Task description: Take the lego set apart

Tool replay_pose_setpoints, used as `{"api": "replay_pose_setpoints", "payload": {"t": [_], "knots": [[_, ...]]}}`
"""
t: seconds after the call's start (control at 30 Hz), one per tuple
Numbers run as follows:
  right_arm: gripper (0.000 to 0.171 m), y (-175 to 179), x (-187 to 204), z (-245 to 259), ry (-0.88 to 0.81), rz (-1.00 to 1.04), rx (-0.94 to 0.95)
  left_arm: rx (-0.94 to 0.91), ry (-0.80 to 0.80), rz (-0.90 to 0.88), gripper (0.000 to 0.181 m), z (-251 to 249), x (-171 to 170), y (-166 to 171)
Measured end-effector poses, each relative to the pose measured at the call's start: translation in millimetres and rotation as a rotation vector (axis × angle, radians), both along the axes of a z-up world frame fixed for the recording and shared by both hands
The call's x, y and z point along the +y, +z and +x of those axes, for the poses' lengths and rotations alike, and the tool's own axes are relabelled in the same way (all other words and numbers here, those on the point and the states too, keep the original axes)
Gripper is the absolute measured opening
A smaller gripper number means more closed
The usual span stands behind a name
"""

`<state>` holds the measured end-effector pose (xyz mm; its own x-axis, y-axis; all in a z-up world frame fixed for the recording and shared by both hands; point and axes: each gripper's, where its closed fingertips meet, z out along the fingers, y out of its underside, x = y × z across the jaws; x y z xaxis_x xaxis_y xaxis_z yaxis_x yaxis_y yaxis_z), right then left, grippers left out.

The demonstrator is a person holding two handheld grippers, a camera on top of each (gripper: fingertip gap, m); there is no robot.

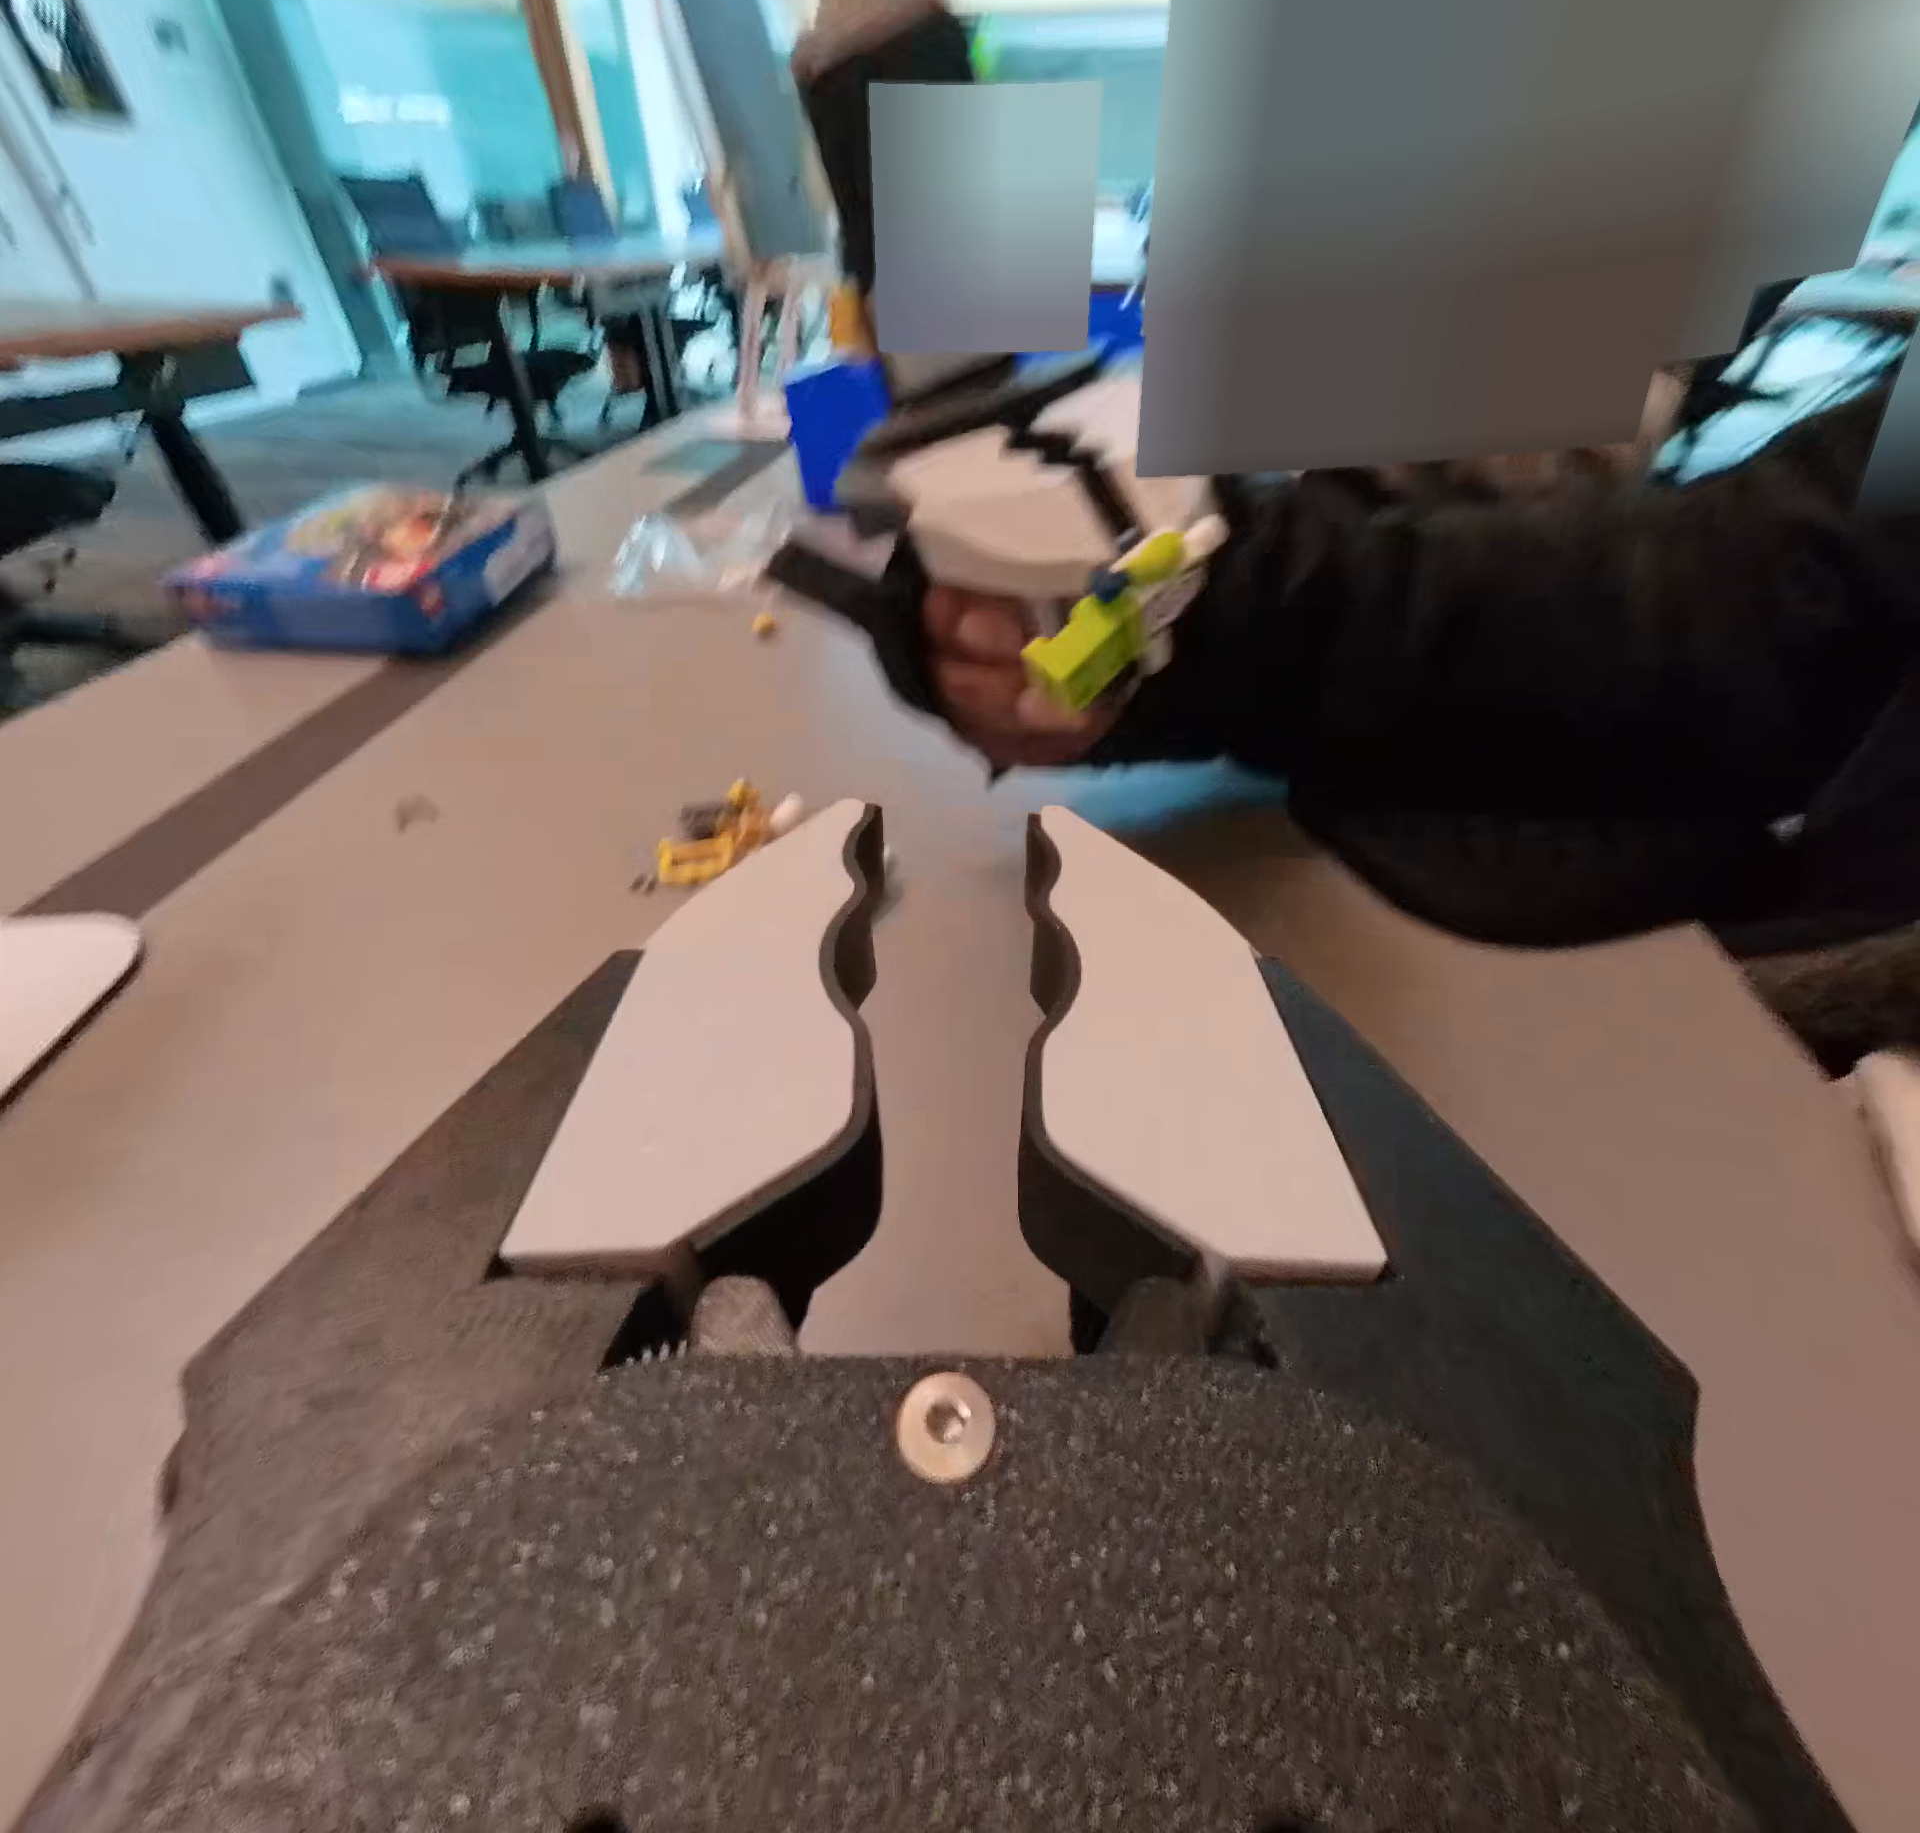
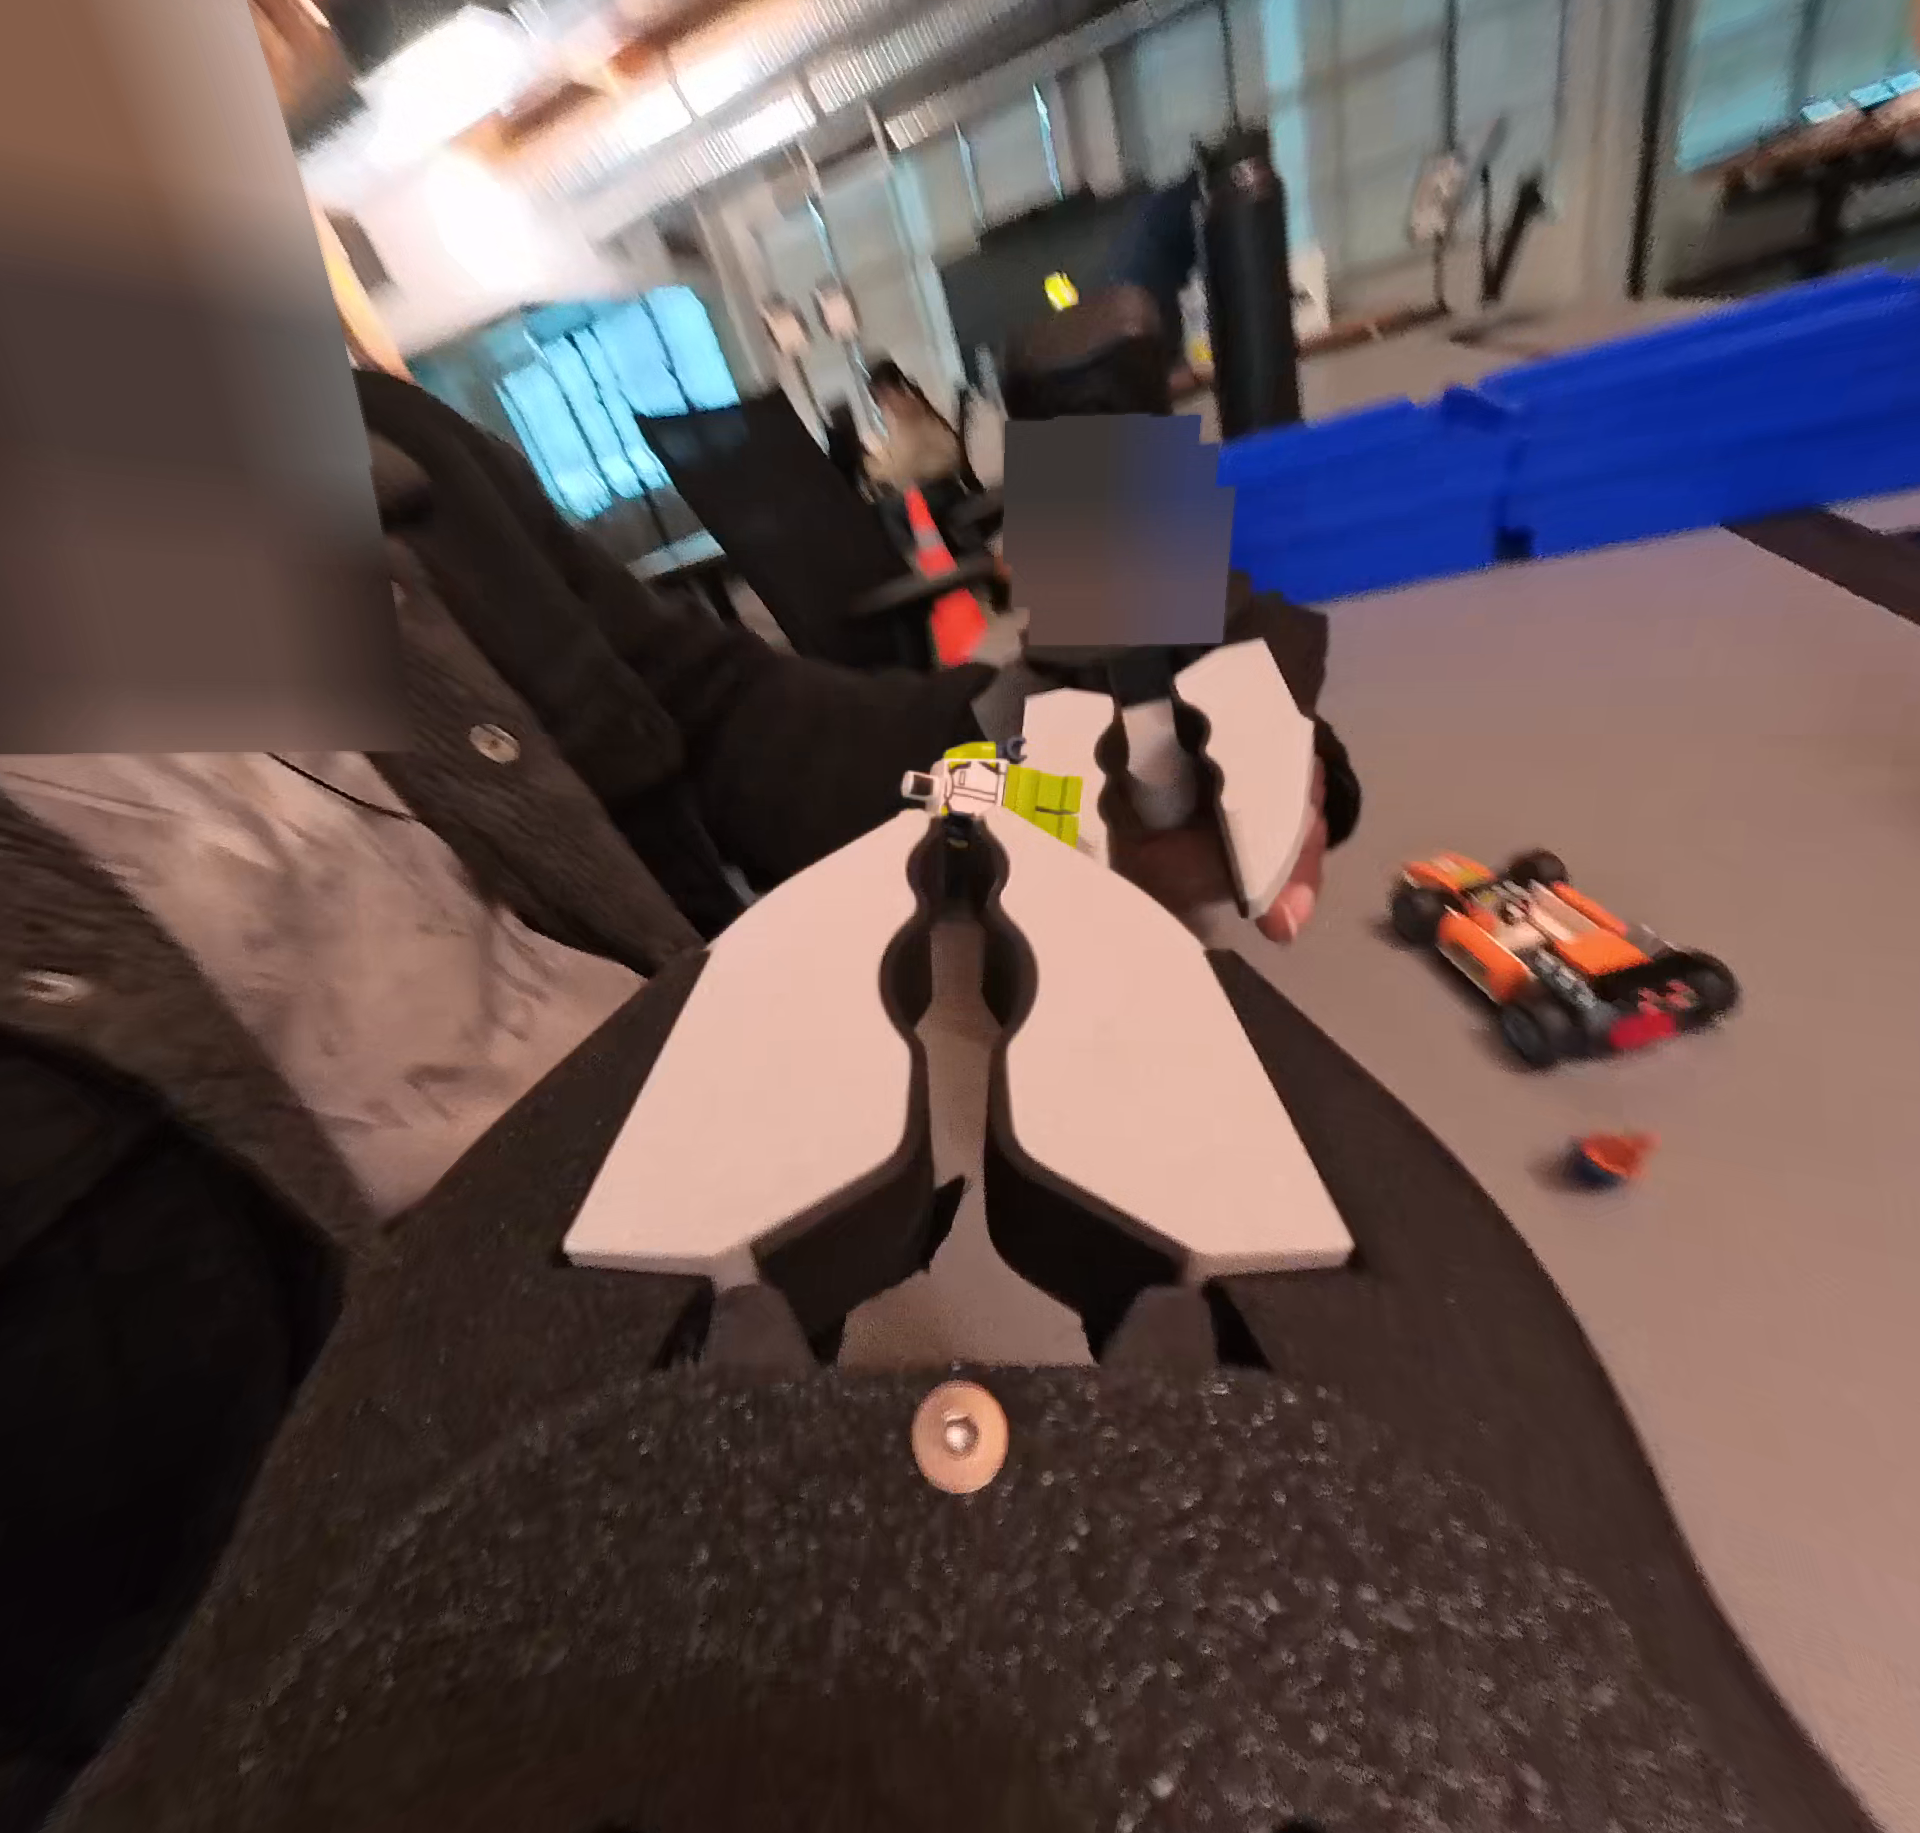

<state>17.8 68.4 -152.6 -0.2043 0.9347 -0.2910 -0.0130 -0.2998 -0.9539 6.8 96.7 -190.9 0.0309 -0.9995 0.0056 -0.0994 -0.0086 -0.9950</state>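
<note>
A lime-and-white lego minifigure sits pinched at the tips of the right gripper, its jaws closed on it, raised above the grey counter. The left gripper hovers nearby, jaws apart and holding nothing. An orange lego car rests on the counter; yellow pieces lie farther off.

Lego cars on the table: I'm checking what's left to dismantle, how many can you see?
1. An orange lego car sits on the table, right of the right gripper; others may lie out of view.
</note>
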Motion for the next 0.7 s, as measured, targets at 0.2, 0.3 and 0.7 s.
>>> {"api": "replay_pose_setpoints", "payload": {"t": [0.2, 0.3, 0.7], "knots": [[0.004, 23.2, -11.4, 5.3, 0.154, -0.118, 0.217, -0.256, -0.139, -0.092, 0.027, 2.4, -29.2, 46.5], [0.004, 23.4, -15.4, 1.3, 0.184, -0.13, 0.227, -0.288, -0.194, -0.109, 0.015, 2.7, -39.6, 52.5], [0.029, -6.5, 27.0, -5.4, -0.198, 0.074, -0.079, -0.031, 0.028, -0.069, 0.008, -10.4, 6.5, 20.1]]}}
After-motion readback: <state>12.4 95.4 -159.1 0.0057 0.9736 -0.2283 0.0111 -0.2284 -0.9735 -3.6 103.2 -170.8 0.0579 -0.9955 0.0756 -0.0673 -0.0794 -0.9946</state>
